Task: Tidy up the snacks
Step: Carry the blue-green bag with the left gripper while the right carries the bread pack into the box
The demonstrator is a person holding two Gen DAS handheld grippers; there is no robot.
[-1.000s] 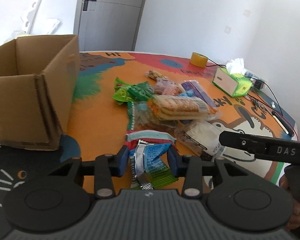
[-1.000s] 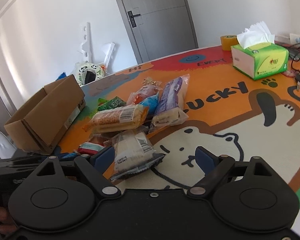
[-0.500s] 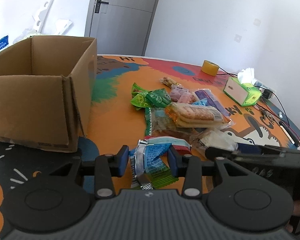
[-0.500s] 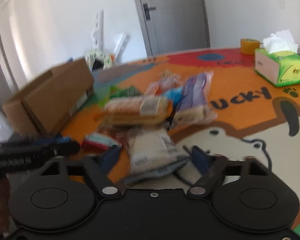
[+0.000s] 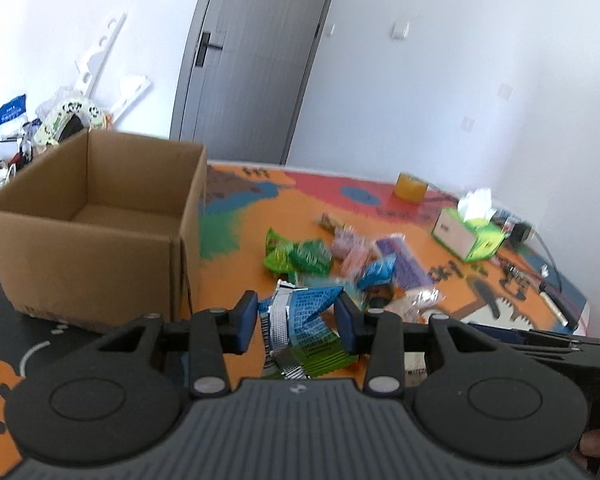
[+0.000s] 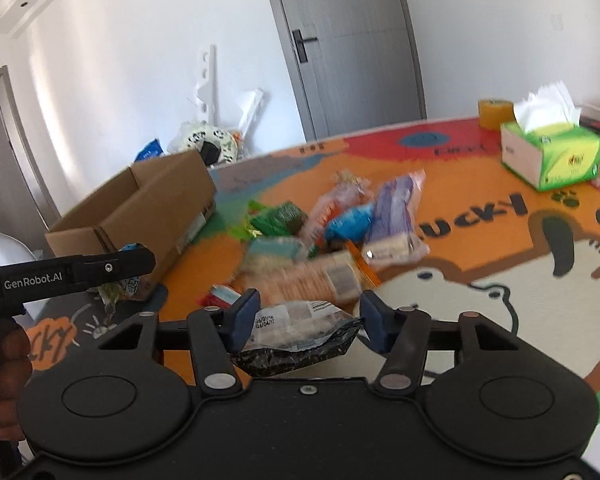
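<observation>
Between the left claw's blue pads sits a crumpled blue-and-green packet, pinched and held above the desk, right of the open box. Inside the right claw a clear-and-black packet lies against the left pad; whether it is clamped I cannot tell. Other snacks lie piled beyond.

Round table, covered by bright cartoon mat, orange and red. Left: open cardboard box. Centre: loose pile of snack packets, blurred. Far right: green tissue box, yellow tape roll, cables at edge.
</observation>
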